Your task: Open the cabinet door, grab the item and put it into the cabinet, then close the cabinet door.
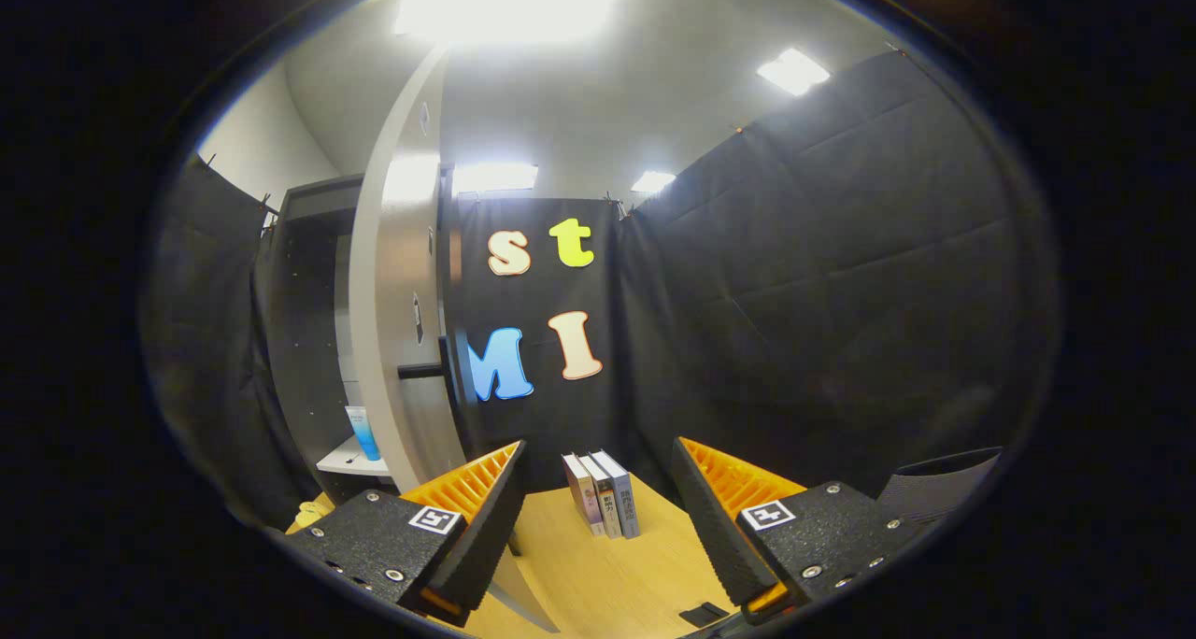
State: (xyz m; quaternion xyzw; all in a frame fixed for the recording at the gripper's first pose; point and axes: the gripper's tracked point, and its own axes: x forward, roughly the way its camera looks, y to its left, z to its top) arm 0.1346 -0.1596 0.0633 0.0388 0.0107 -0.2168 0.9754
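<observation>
One tall cabinet (308, 340) stands ahead to your left with its door (402, 321) swung out edge-on toward you, a dark handle (420, 371) on it, and a blue tube (363, 432) upright on the pale shelf (350, 460) inside. The wooden worktop (607, 574) lies bare between the fingers and the black cloth wall. Your hand-held gripper (598, 489) is spread wide and holds nothing; three books (603, 494) stand upright just beyond its fingertips.

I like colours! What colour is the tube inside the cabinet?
Blue. The tube stands on the cabinet shelf, in the gripper view.
</observation>
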